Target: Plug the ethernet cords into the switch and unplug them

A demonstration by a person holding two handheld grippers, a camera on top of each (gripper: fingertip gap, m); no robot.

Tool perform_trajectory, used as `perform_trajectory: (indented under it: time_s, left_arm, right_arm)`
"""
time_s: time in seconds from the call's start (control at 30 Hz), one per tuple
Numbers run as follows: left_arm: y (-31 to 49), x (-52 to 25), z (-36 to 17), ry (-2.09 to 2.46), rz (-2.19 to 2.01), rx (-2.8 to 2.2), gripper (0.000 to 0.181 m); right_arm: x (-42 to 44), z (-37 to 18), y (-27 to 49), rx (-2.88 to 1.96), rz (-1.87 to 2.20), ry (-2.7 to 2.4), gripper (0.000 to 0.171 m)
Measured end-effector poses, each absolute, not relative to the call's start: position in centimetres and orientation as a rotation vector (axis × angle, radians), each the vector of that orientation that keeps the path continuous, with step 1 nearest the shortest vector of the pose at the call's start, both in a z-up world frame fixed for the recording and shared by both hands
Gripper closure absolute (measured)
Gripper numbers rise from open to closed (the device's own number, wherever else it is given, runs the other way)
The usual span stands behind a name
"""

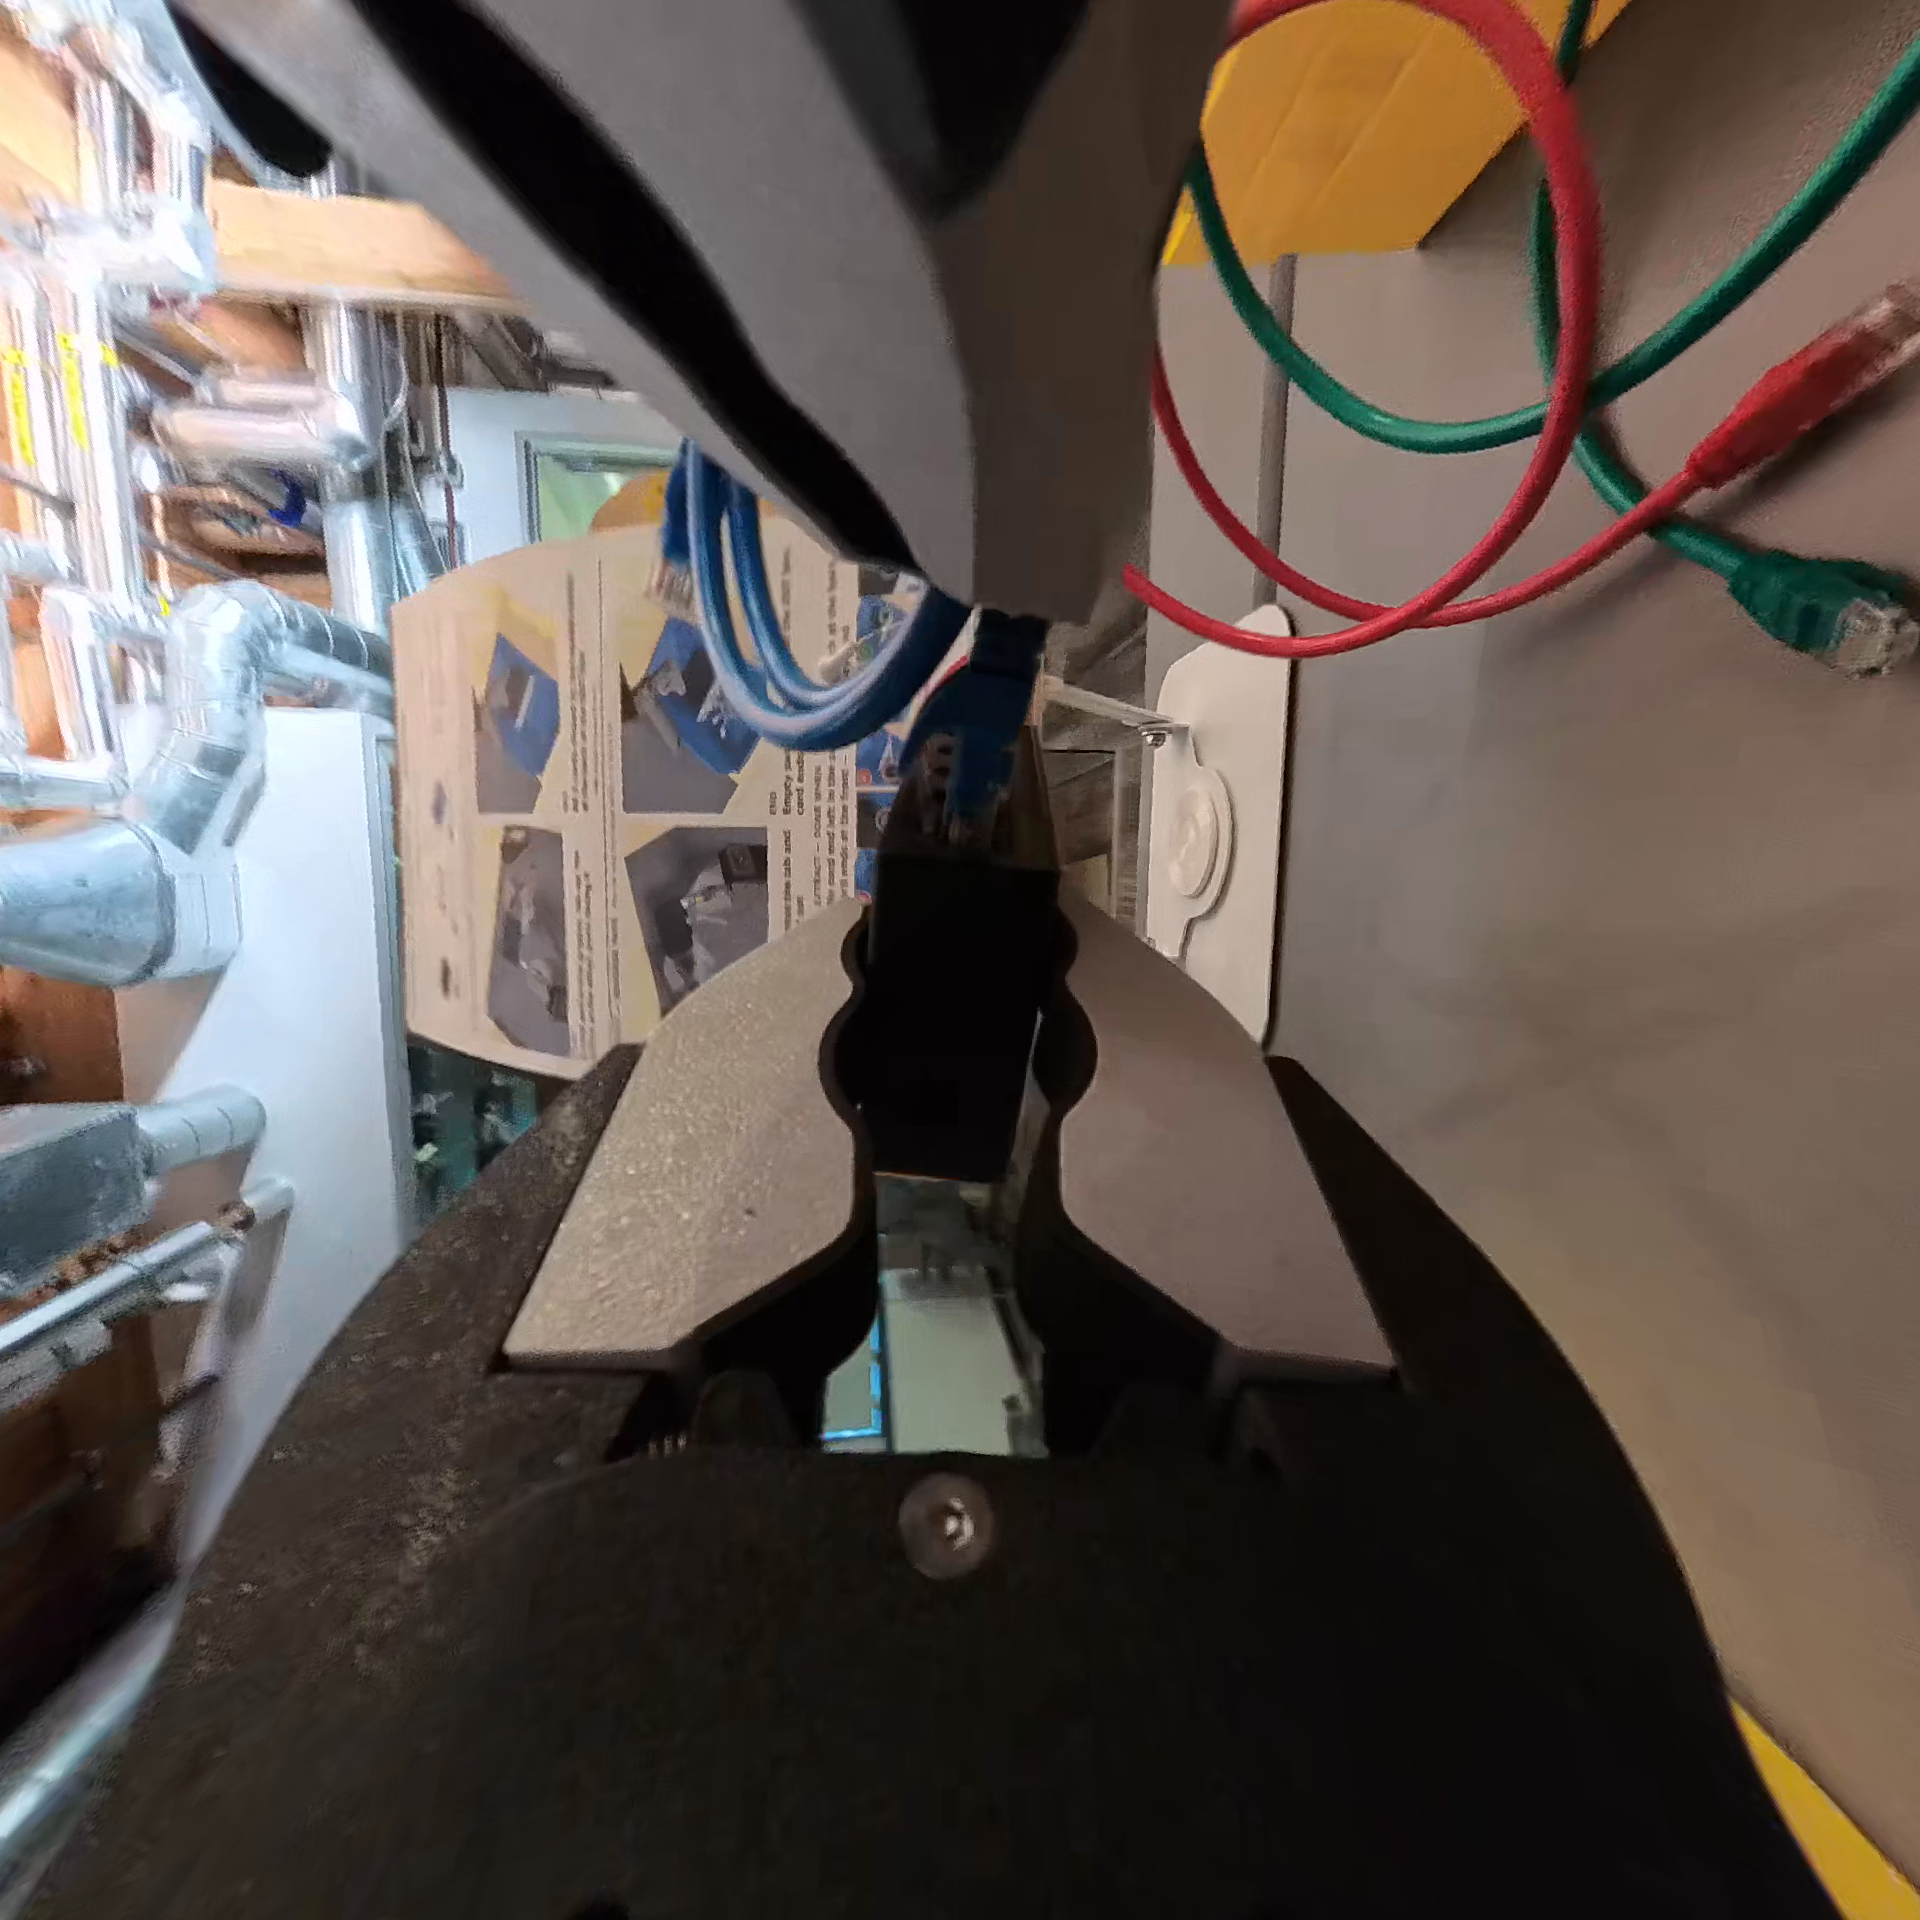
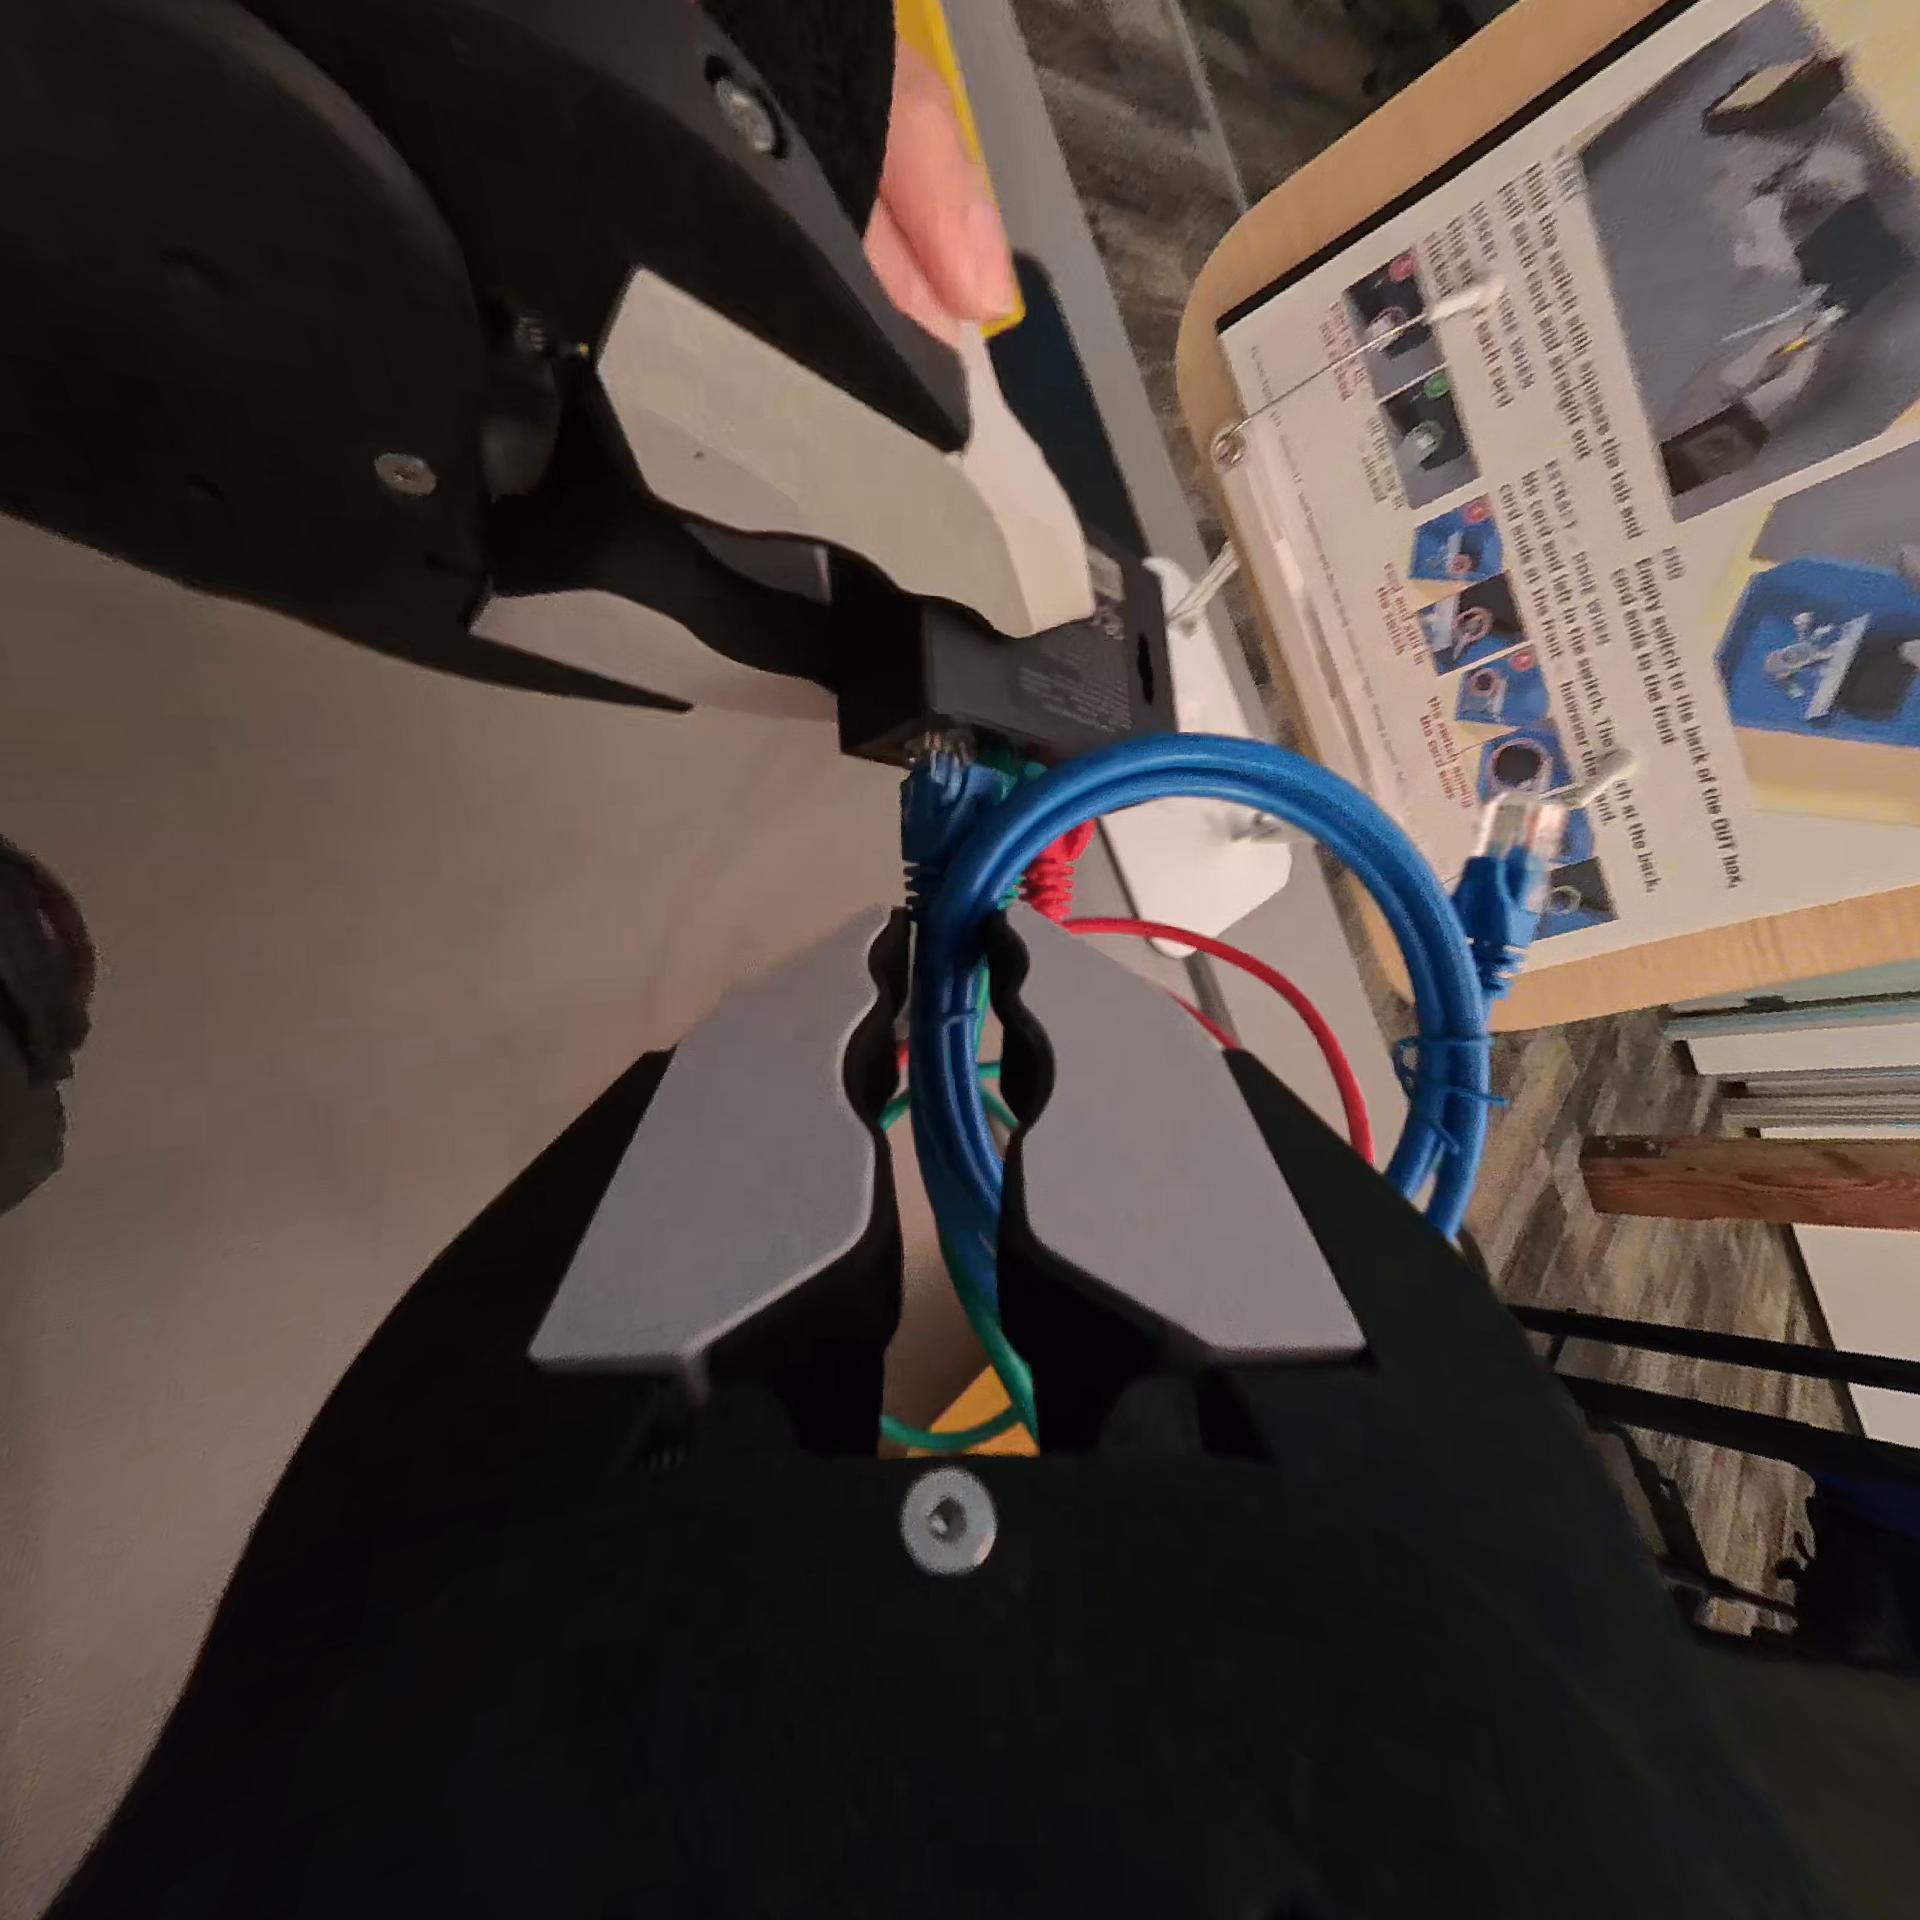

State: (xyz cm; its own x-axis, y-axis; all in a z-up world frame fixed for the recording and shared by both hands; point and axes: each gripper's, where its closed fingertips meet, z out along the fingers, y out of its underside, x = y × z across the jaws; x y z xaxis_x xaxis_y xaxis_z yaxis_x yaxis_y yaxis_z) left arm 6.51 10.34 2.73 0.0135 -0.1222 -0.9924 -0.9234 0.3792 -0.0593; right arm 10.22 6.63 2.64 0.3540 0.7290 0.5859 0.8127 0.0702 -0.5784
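My left gripper [image 1: 961, 935] is shut on the small black switch [image 1: 956, 1029], held off the grey table [image 1: 1558, 1039]. It shows at the upper left of the right wrist view [image 2: 831, 520], gripping the switch [image 2: 1039, 675]. My right gripper [image 2: 951, 935] is shut on the coiled blue cord [image 2: 1226, 769] just behind its plug [image 2: 935, 800], which sits in a switch port. Red [image 2: 1049, 873] and green [image 2: 997, 774] plugs sit at neighbouring ports. The blue cord's free plug [image 2: 1507, 862] hangs loose. The free red plug [image 1: 1829, 384] and free green plug [image 1: 1829, 613] lie on the table.
A printed instruction sheet on a board [image 2: 1558, 520] stands behind the switch, also in the left wrist view [image 1: 582, 790]. A white plate [image 1: 1216, 821] and a yellow sheet [image 1: 1351, 135] lie on the table. A person's hand [image 2: 935, 239] holds the left gripper. Metal pipes [image 1: 156, 831] run behind. Spacing between my two grippers at the tips: around 6 centimetres.
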Motion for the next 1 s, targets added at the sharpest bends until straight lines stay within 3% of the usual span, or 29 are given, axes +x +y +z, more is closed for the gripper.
perform_trajectory:
  time_s: [0.23, 0.33, 0.47, 0.83, 1.0]
  left_arm:
    - [11.3, 4.4, 4.7, 1.270, 0.710, -1.153, 0.154]
    - [11.7, 3.0, 5.8, 1.211, 0.700, -1.175, 0.154]
    - [11.9, 1.0, 7.7, 1.097, 0.652, -1.210, 0.154]
    - [10.4, 1.8, 10.1, 1.000, 0.575, -1.122, 0.154]
    - [9.7, 3.1, 10.0, 1.024, 0.564, -1.079, 0.154]
  right_arm:
    - [9.7, 8.9, 6.3, -1.344, -0.150, -1.197, 0.147]
    - [8.5, 11.3, 3.3, -1.216, 0.043, -1.182, 0.161]
    - [6.3, 10.2, 1.7, -1.289, 0.462, -1.200, 0.165]
    - [5.9, 11.3, 5.0, -1.092, 0.726, -0.703, 0.158]
    - [6.2, 11.5, 4.9, -1.075, 0.756, -0.706, 0.160]
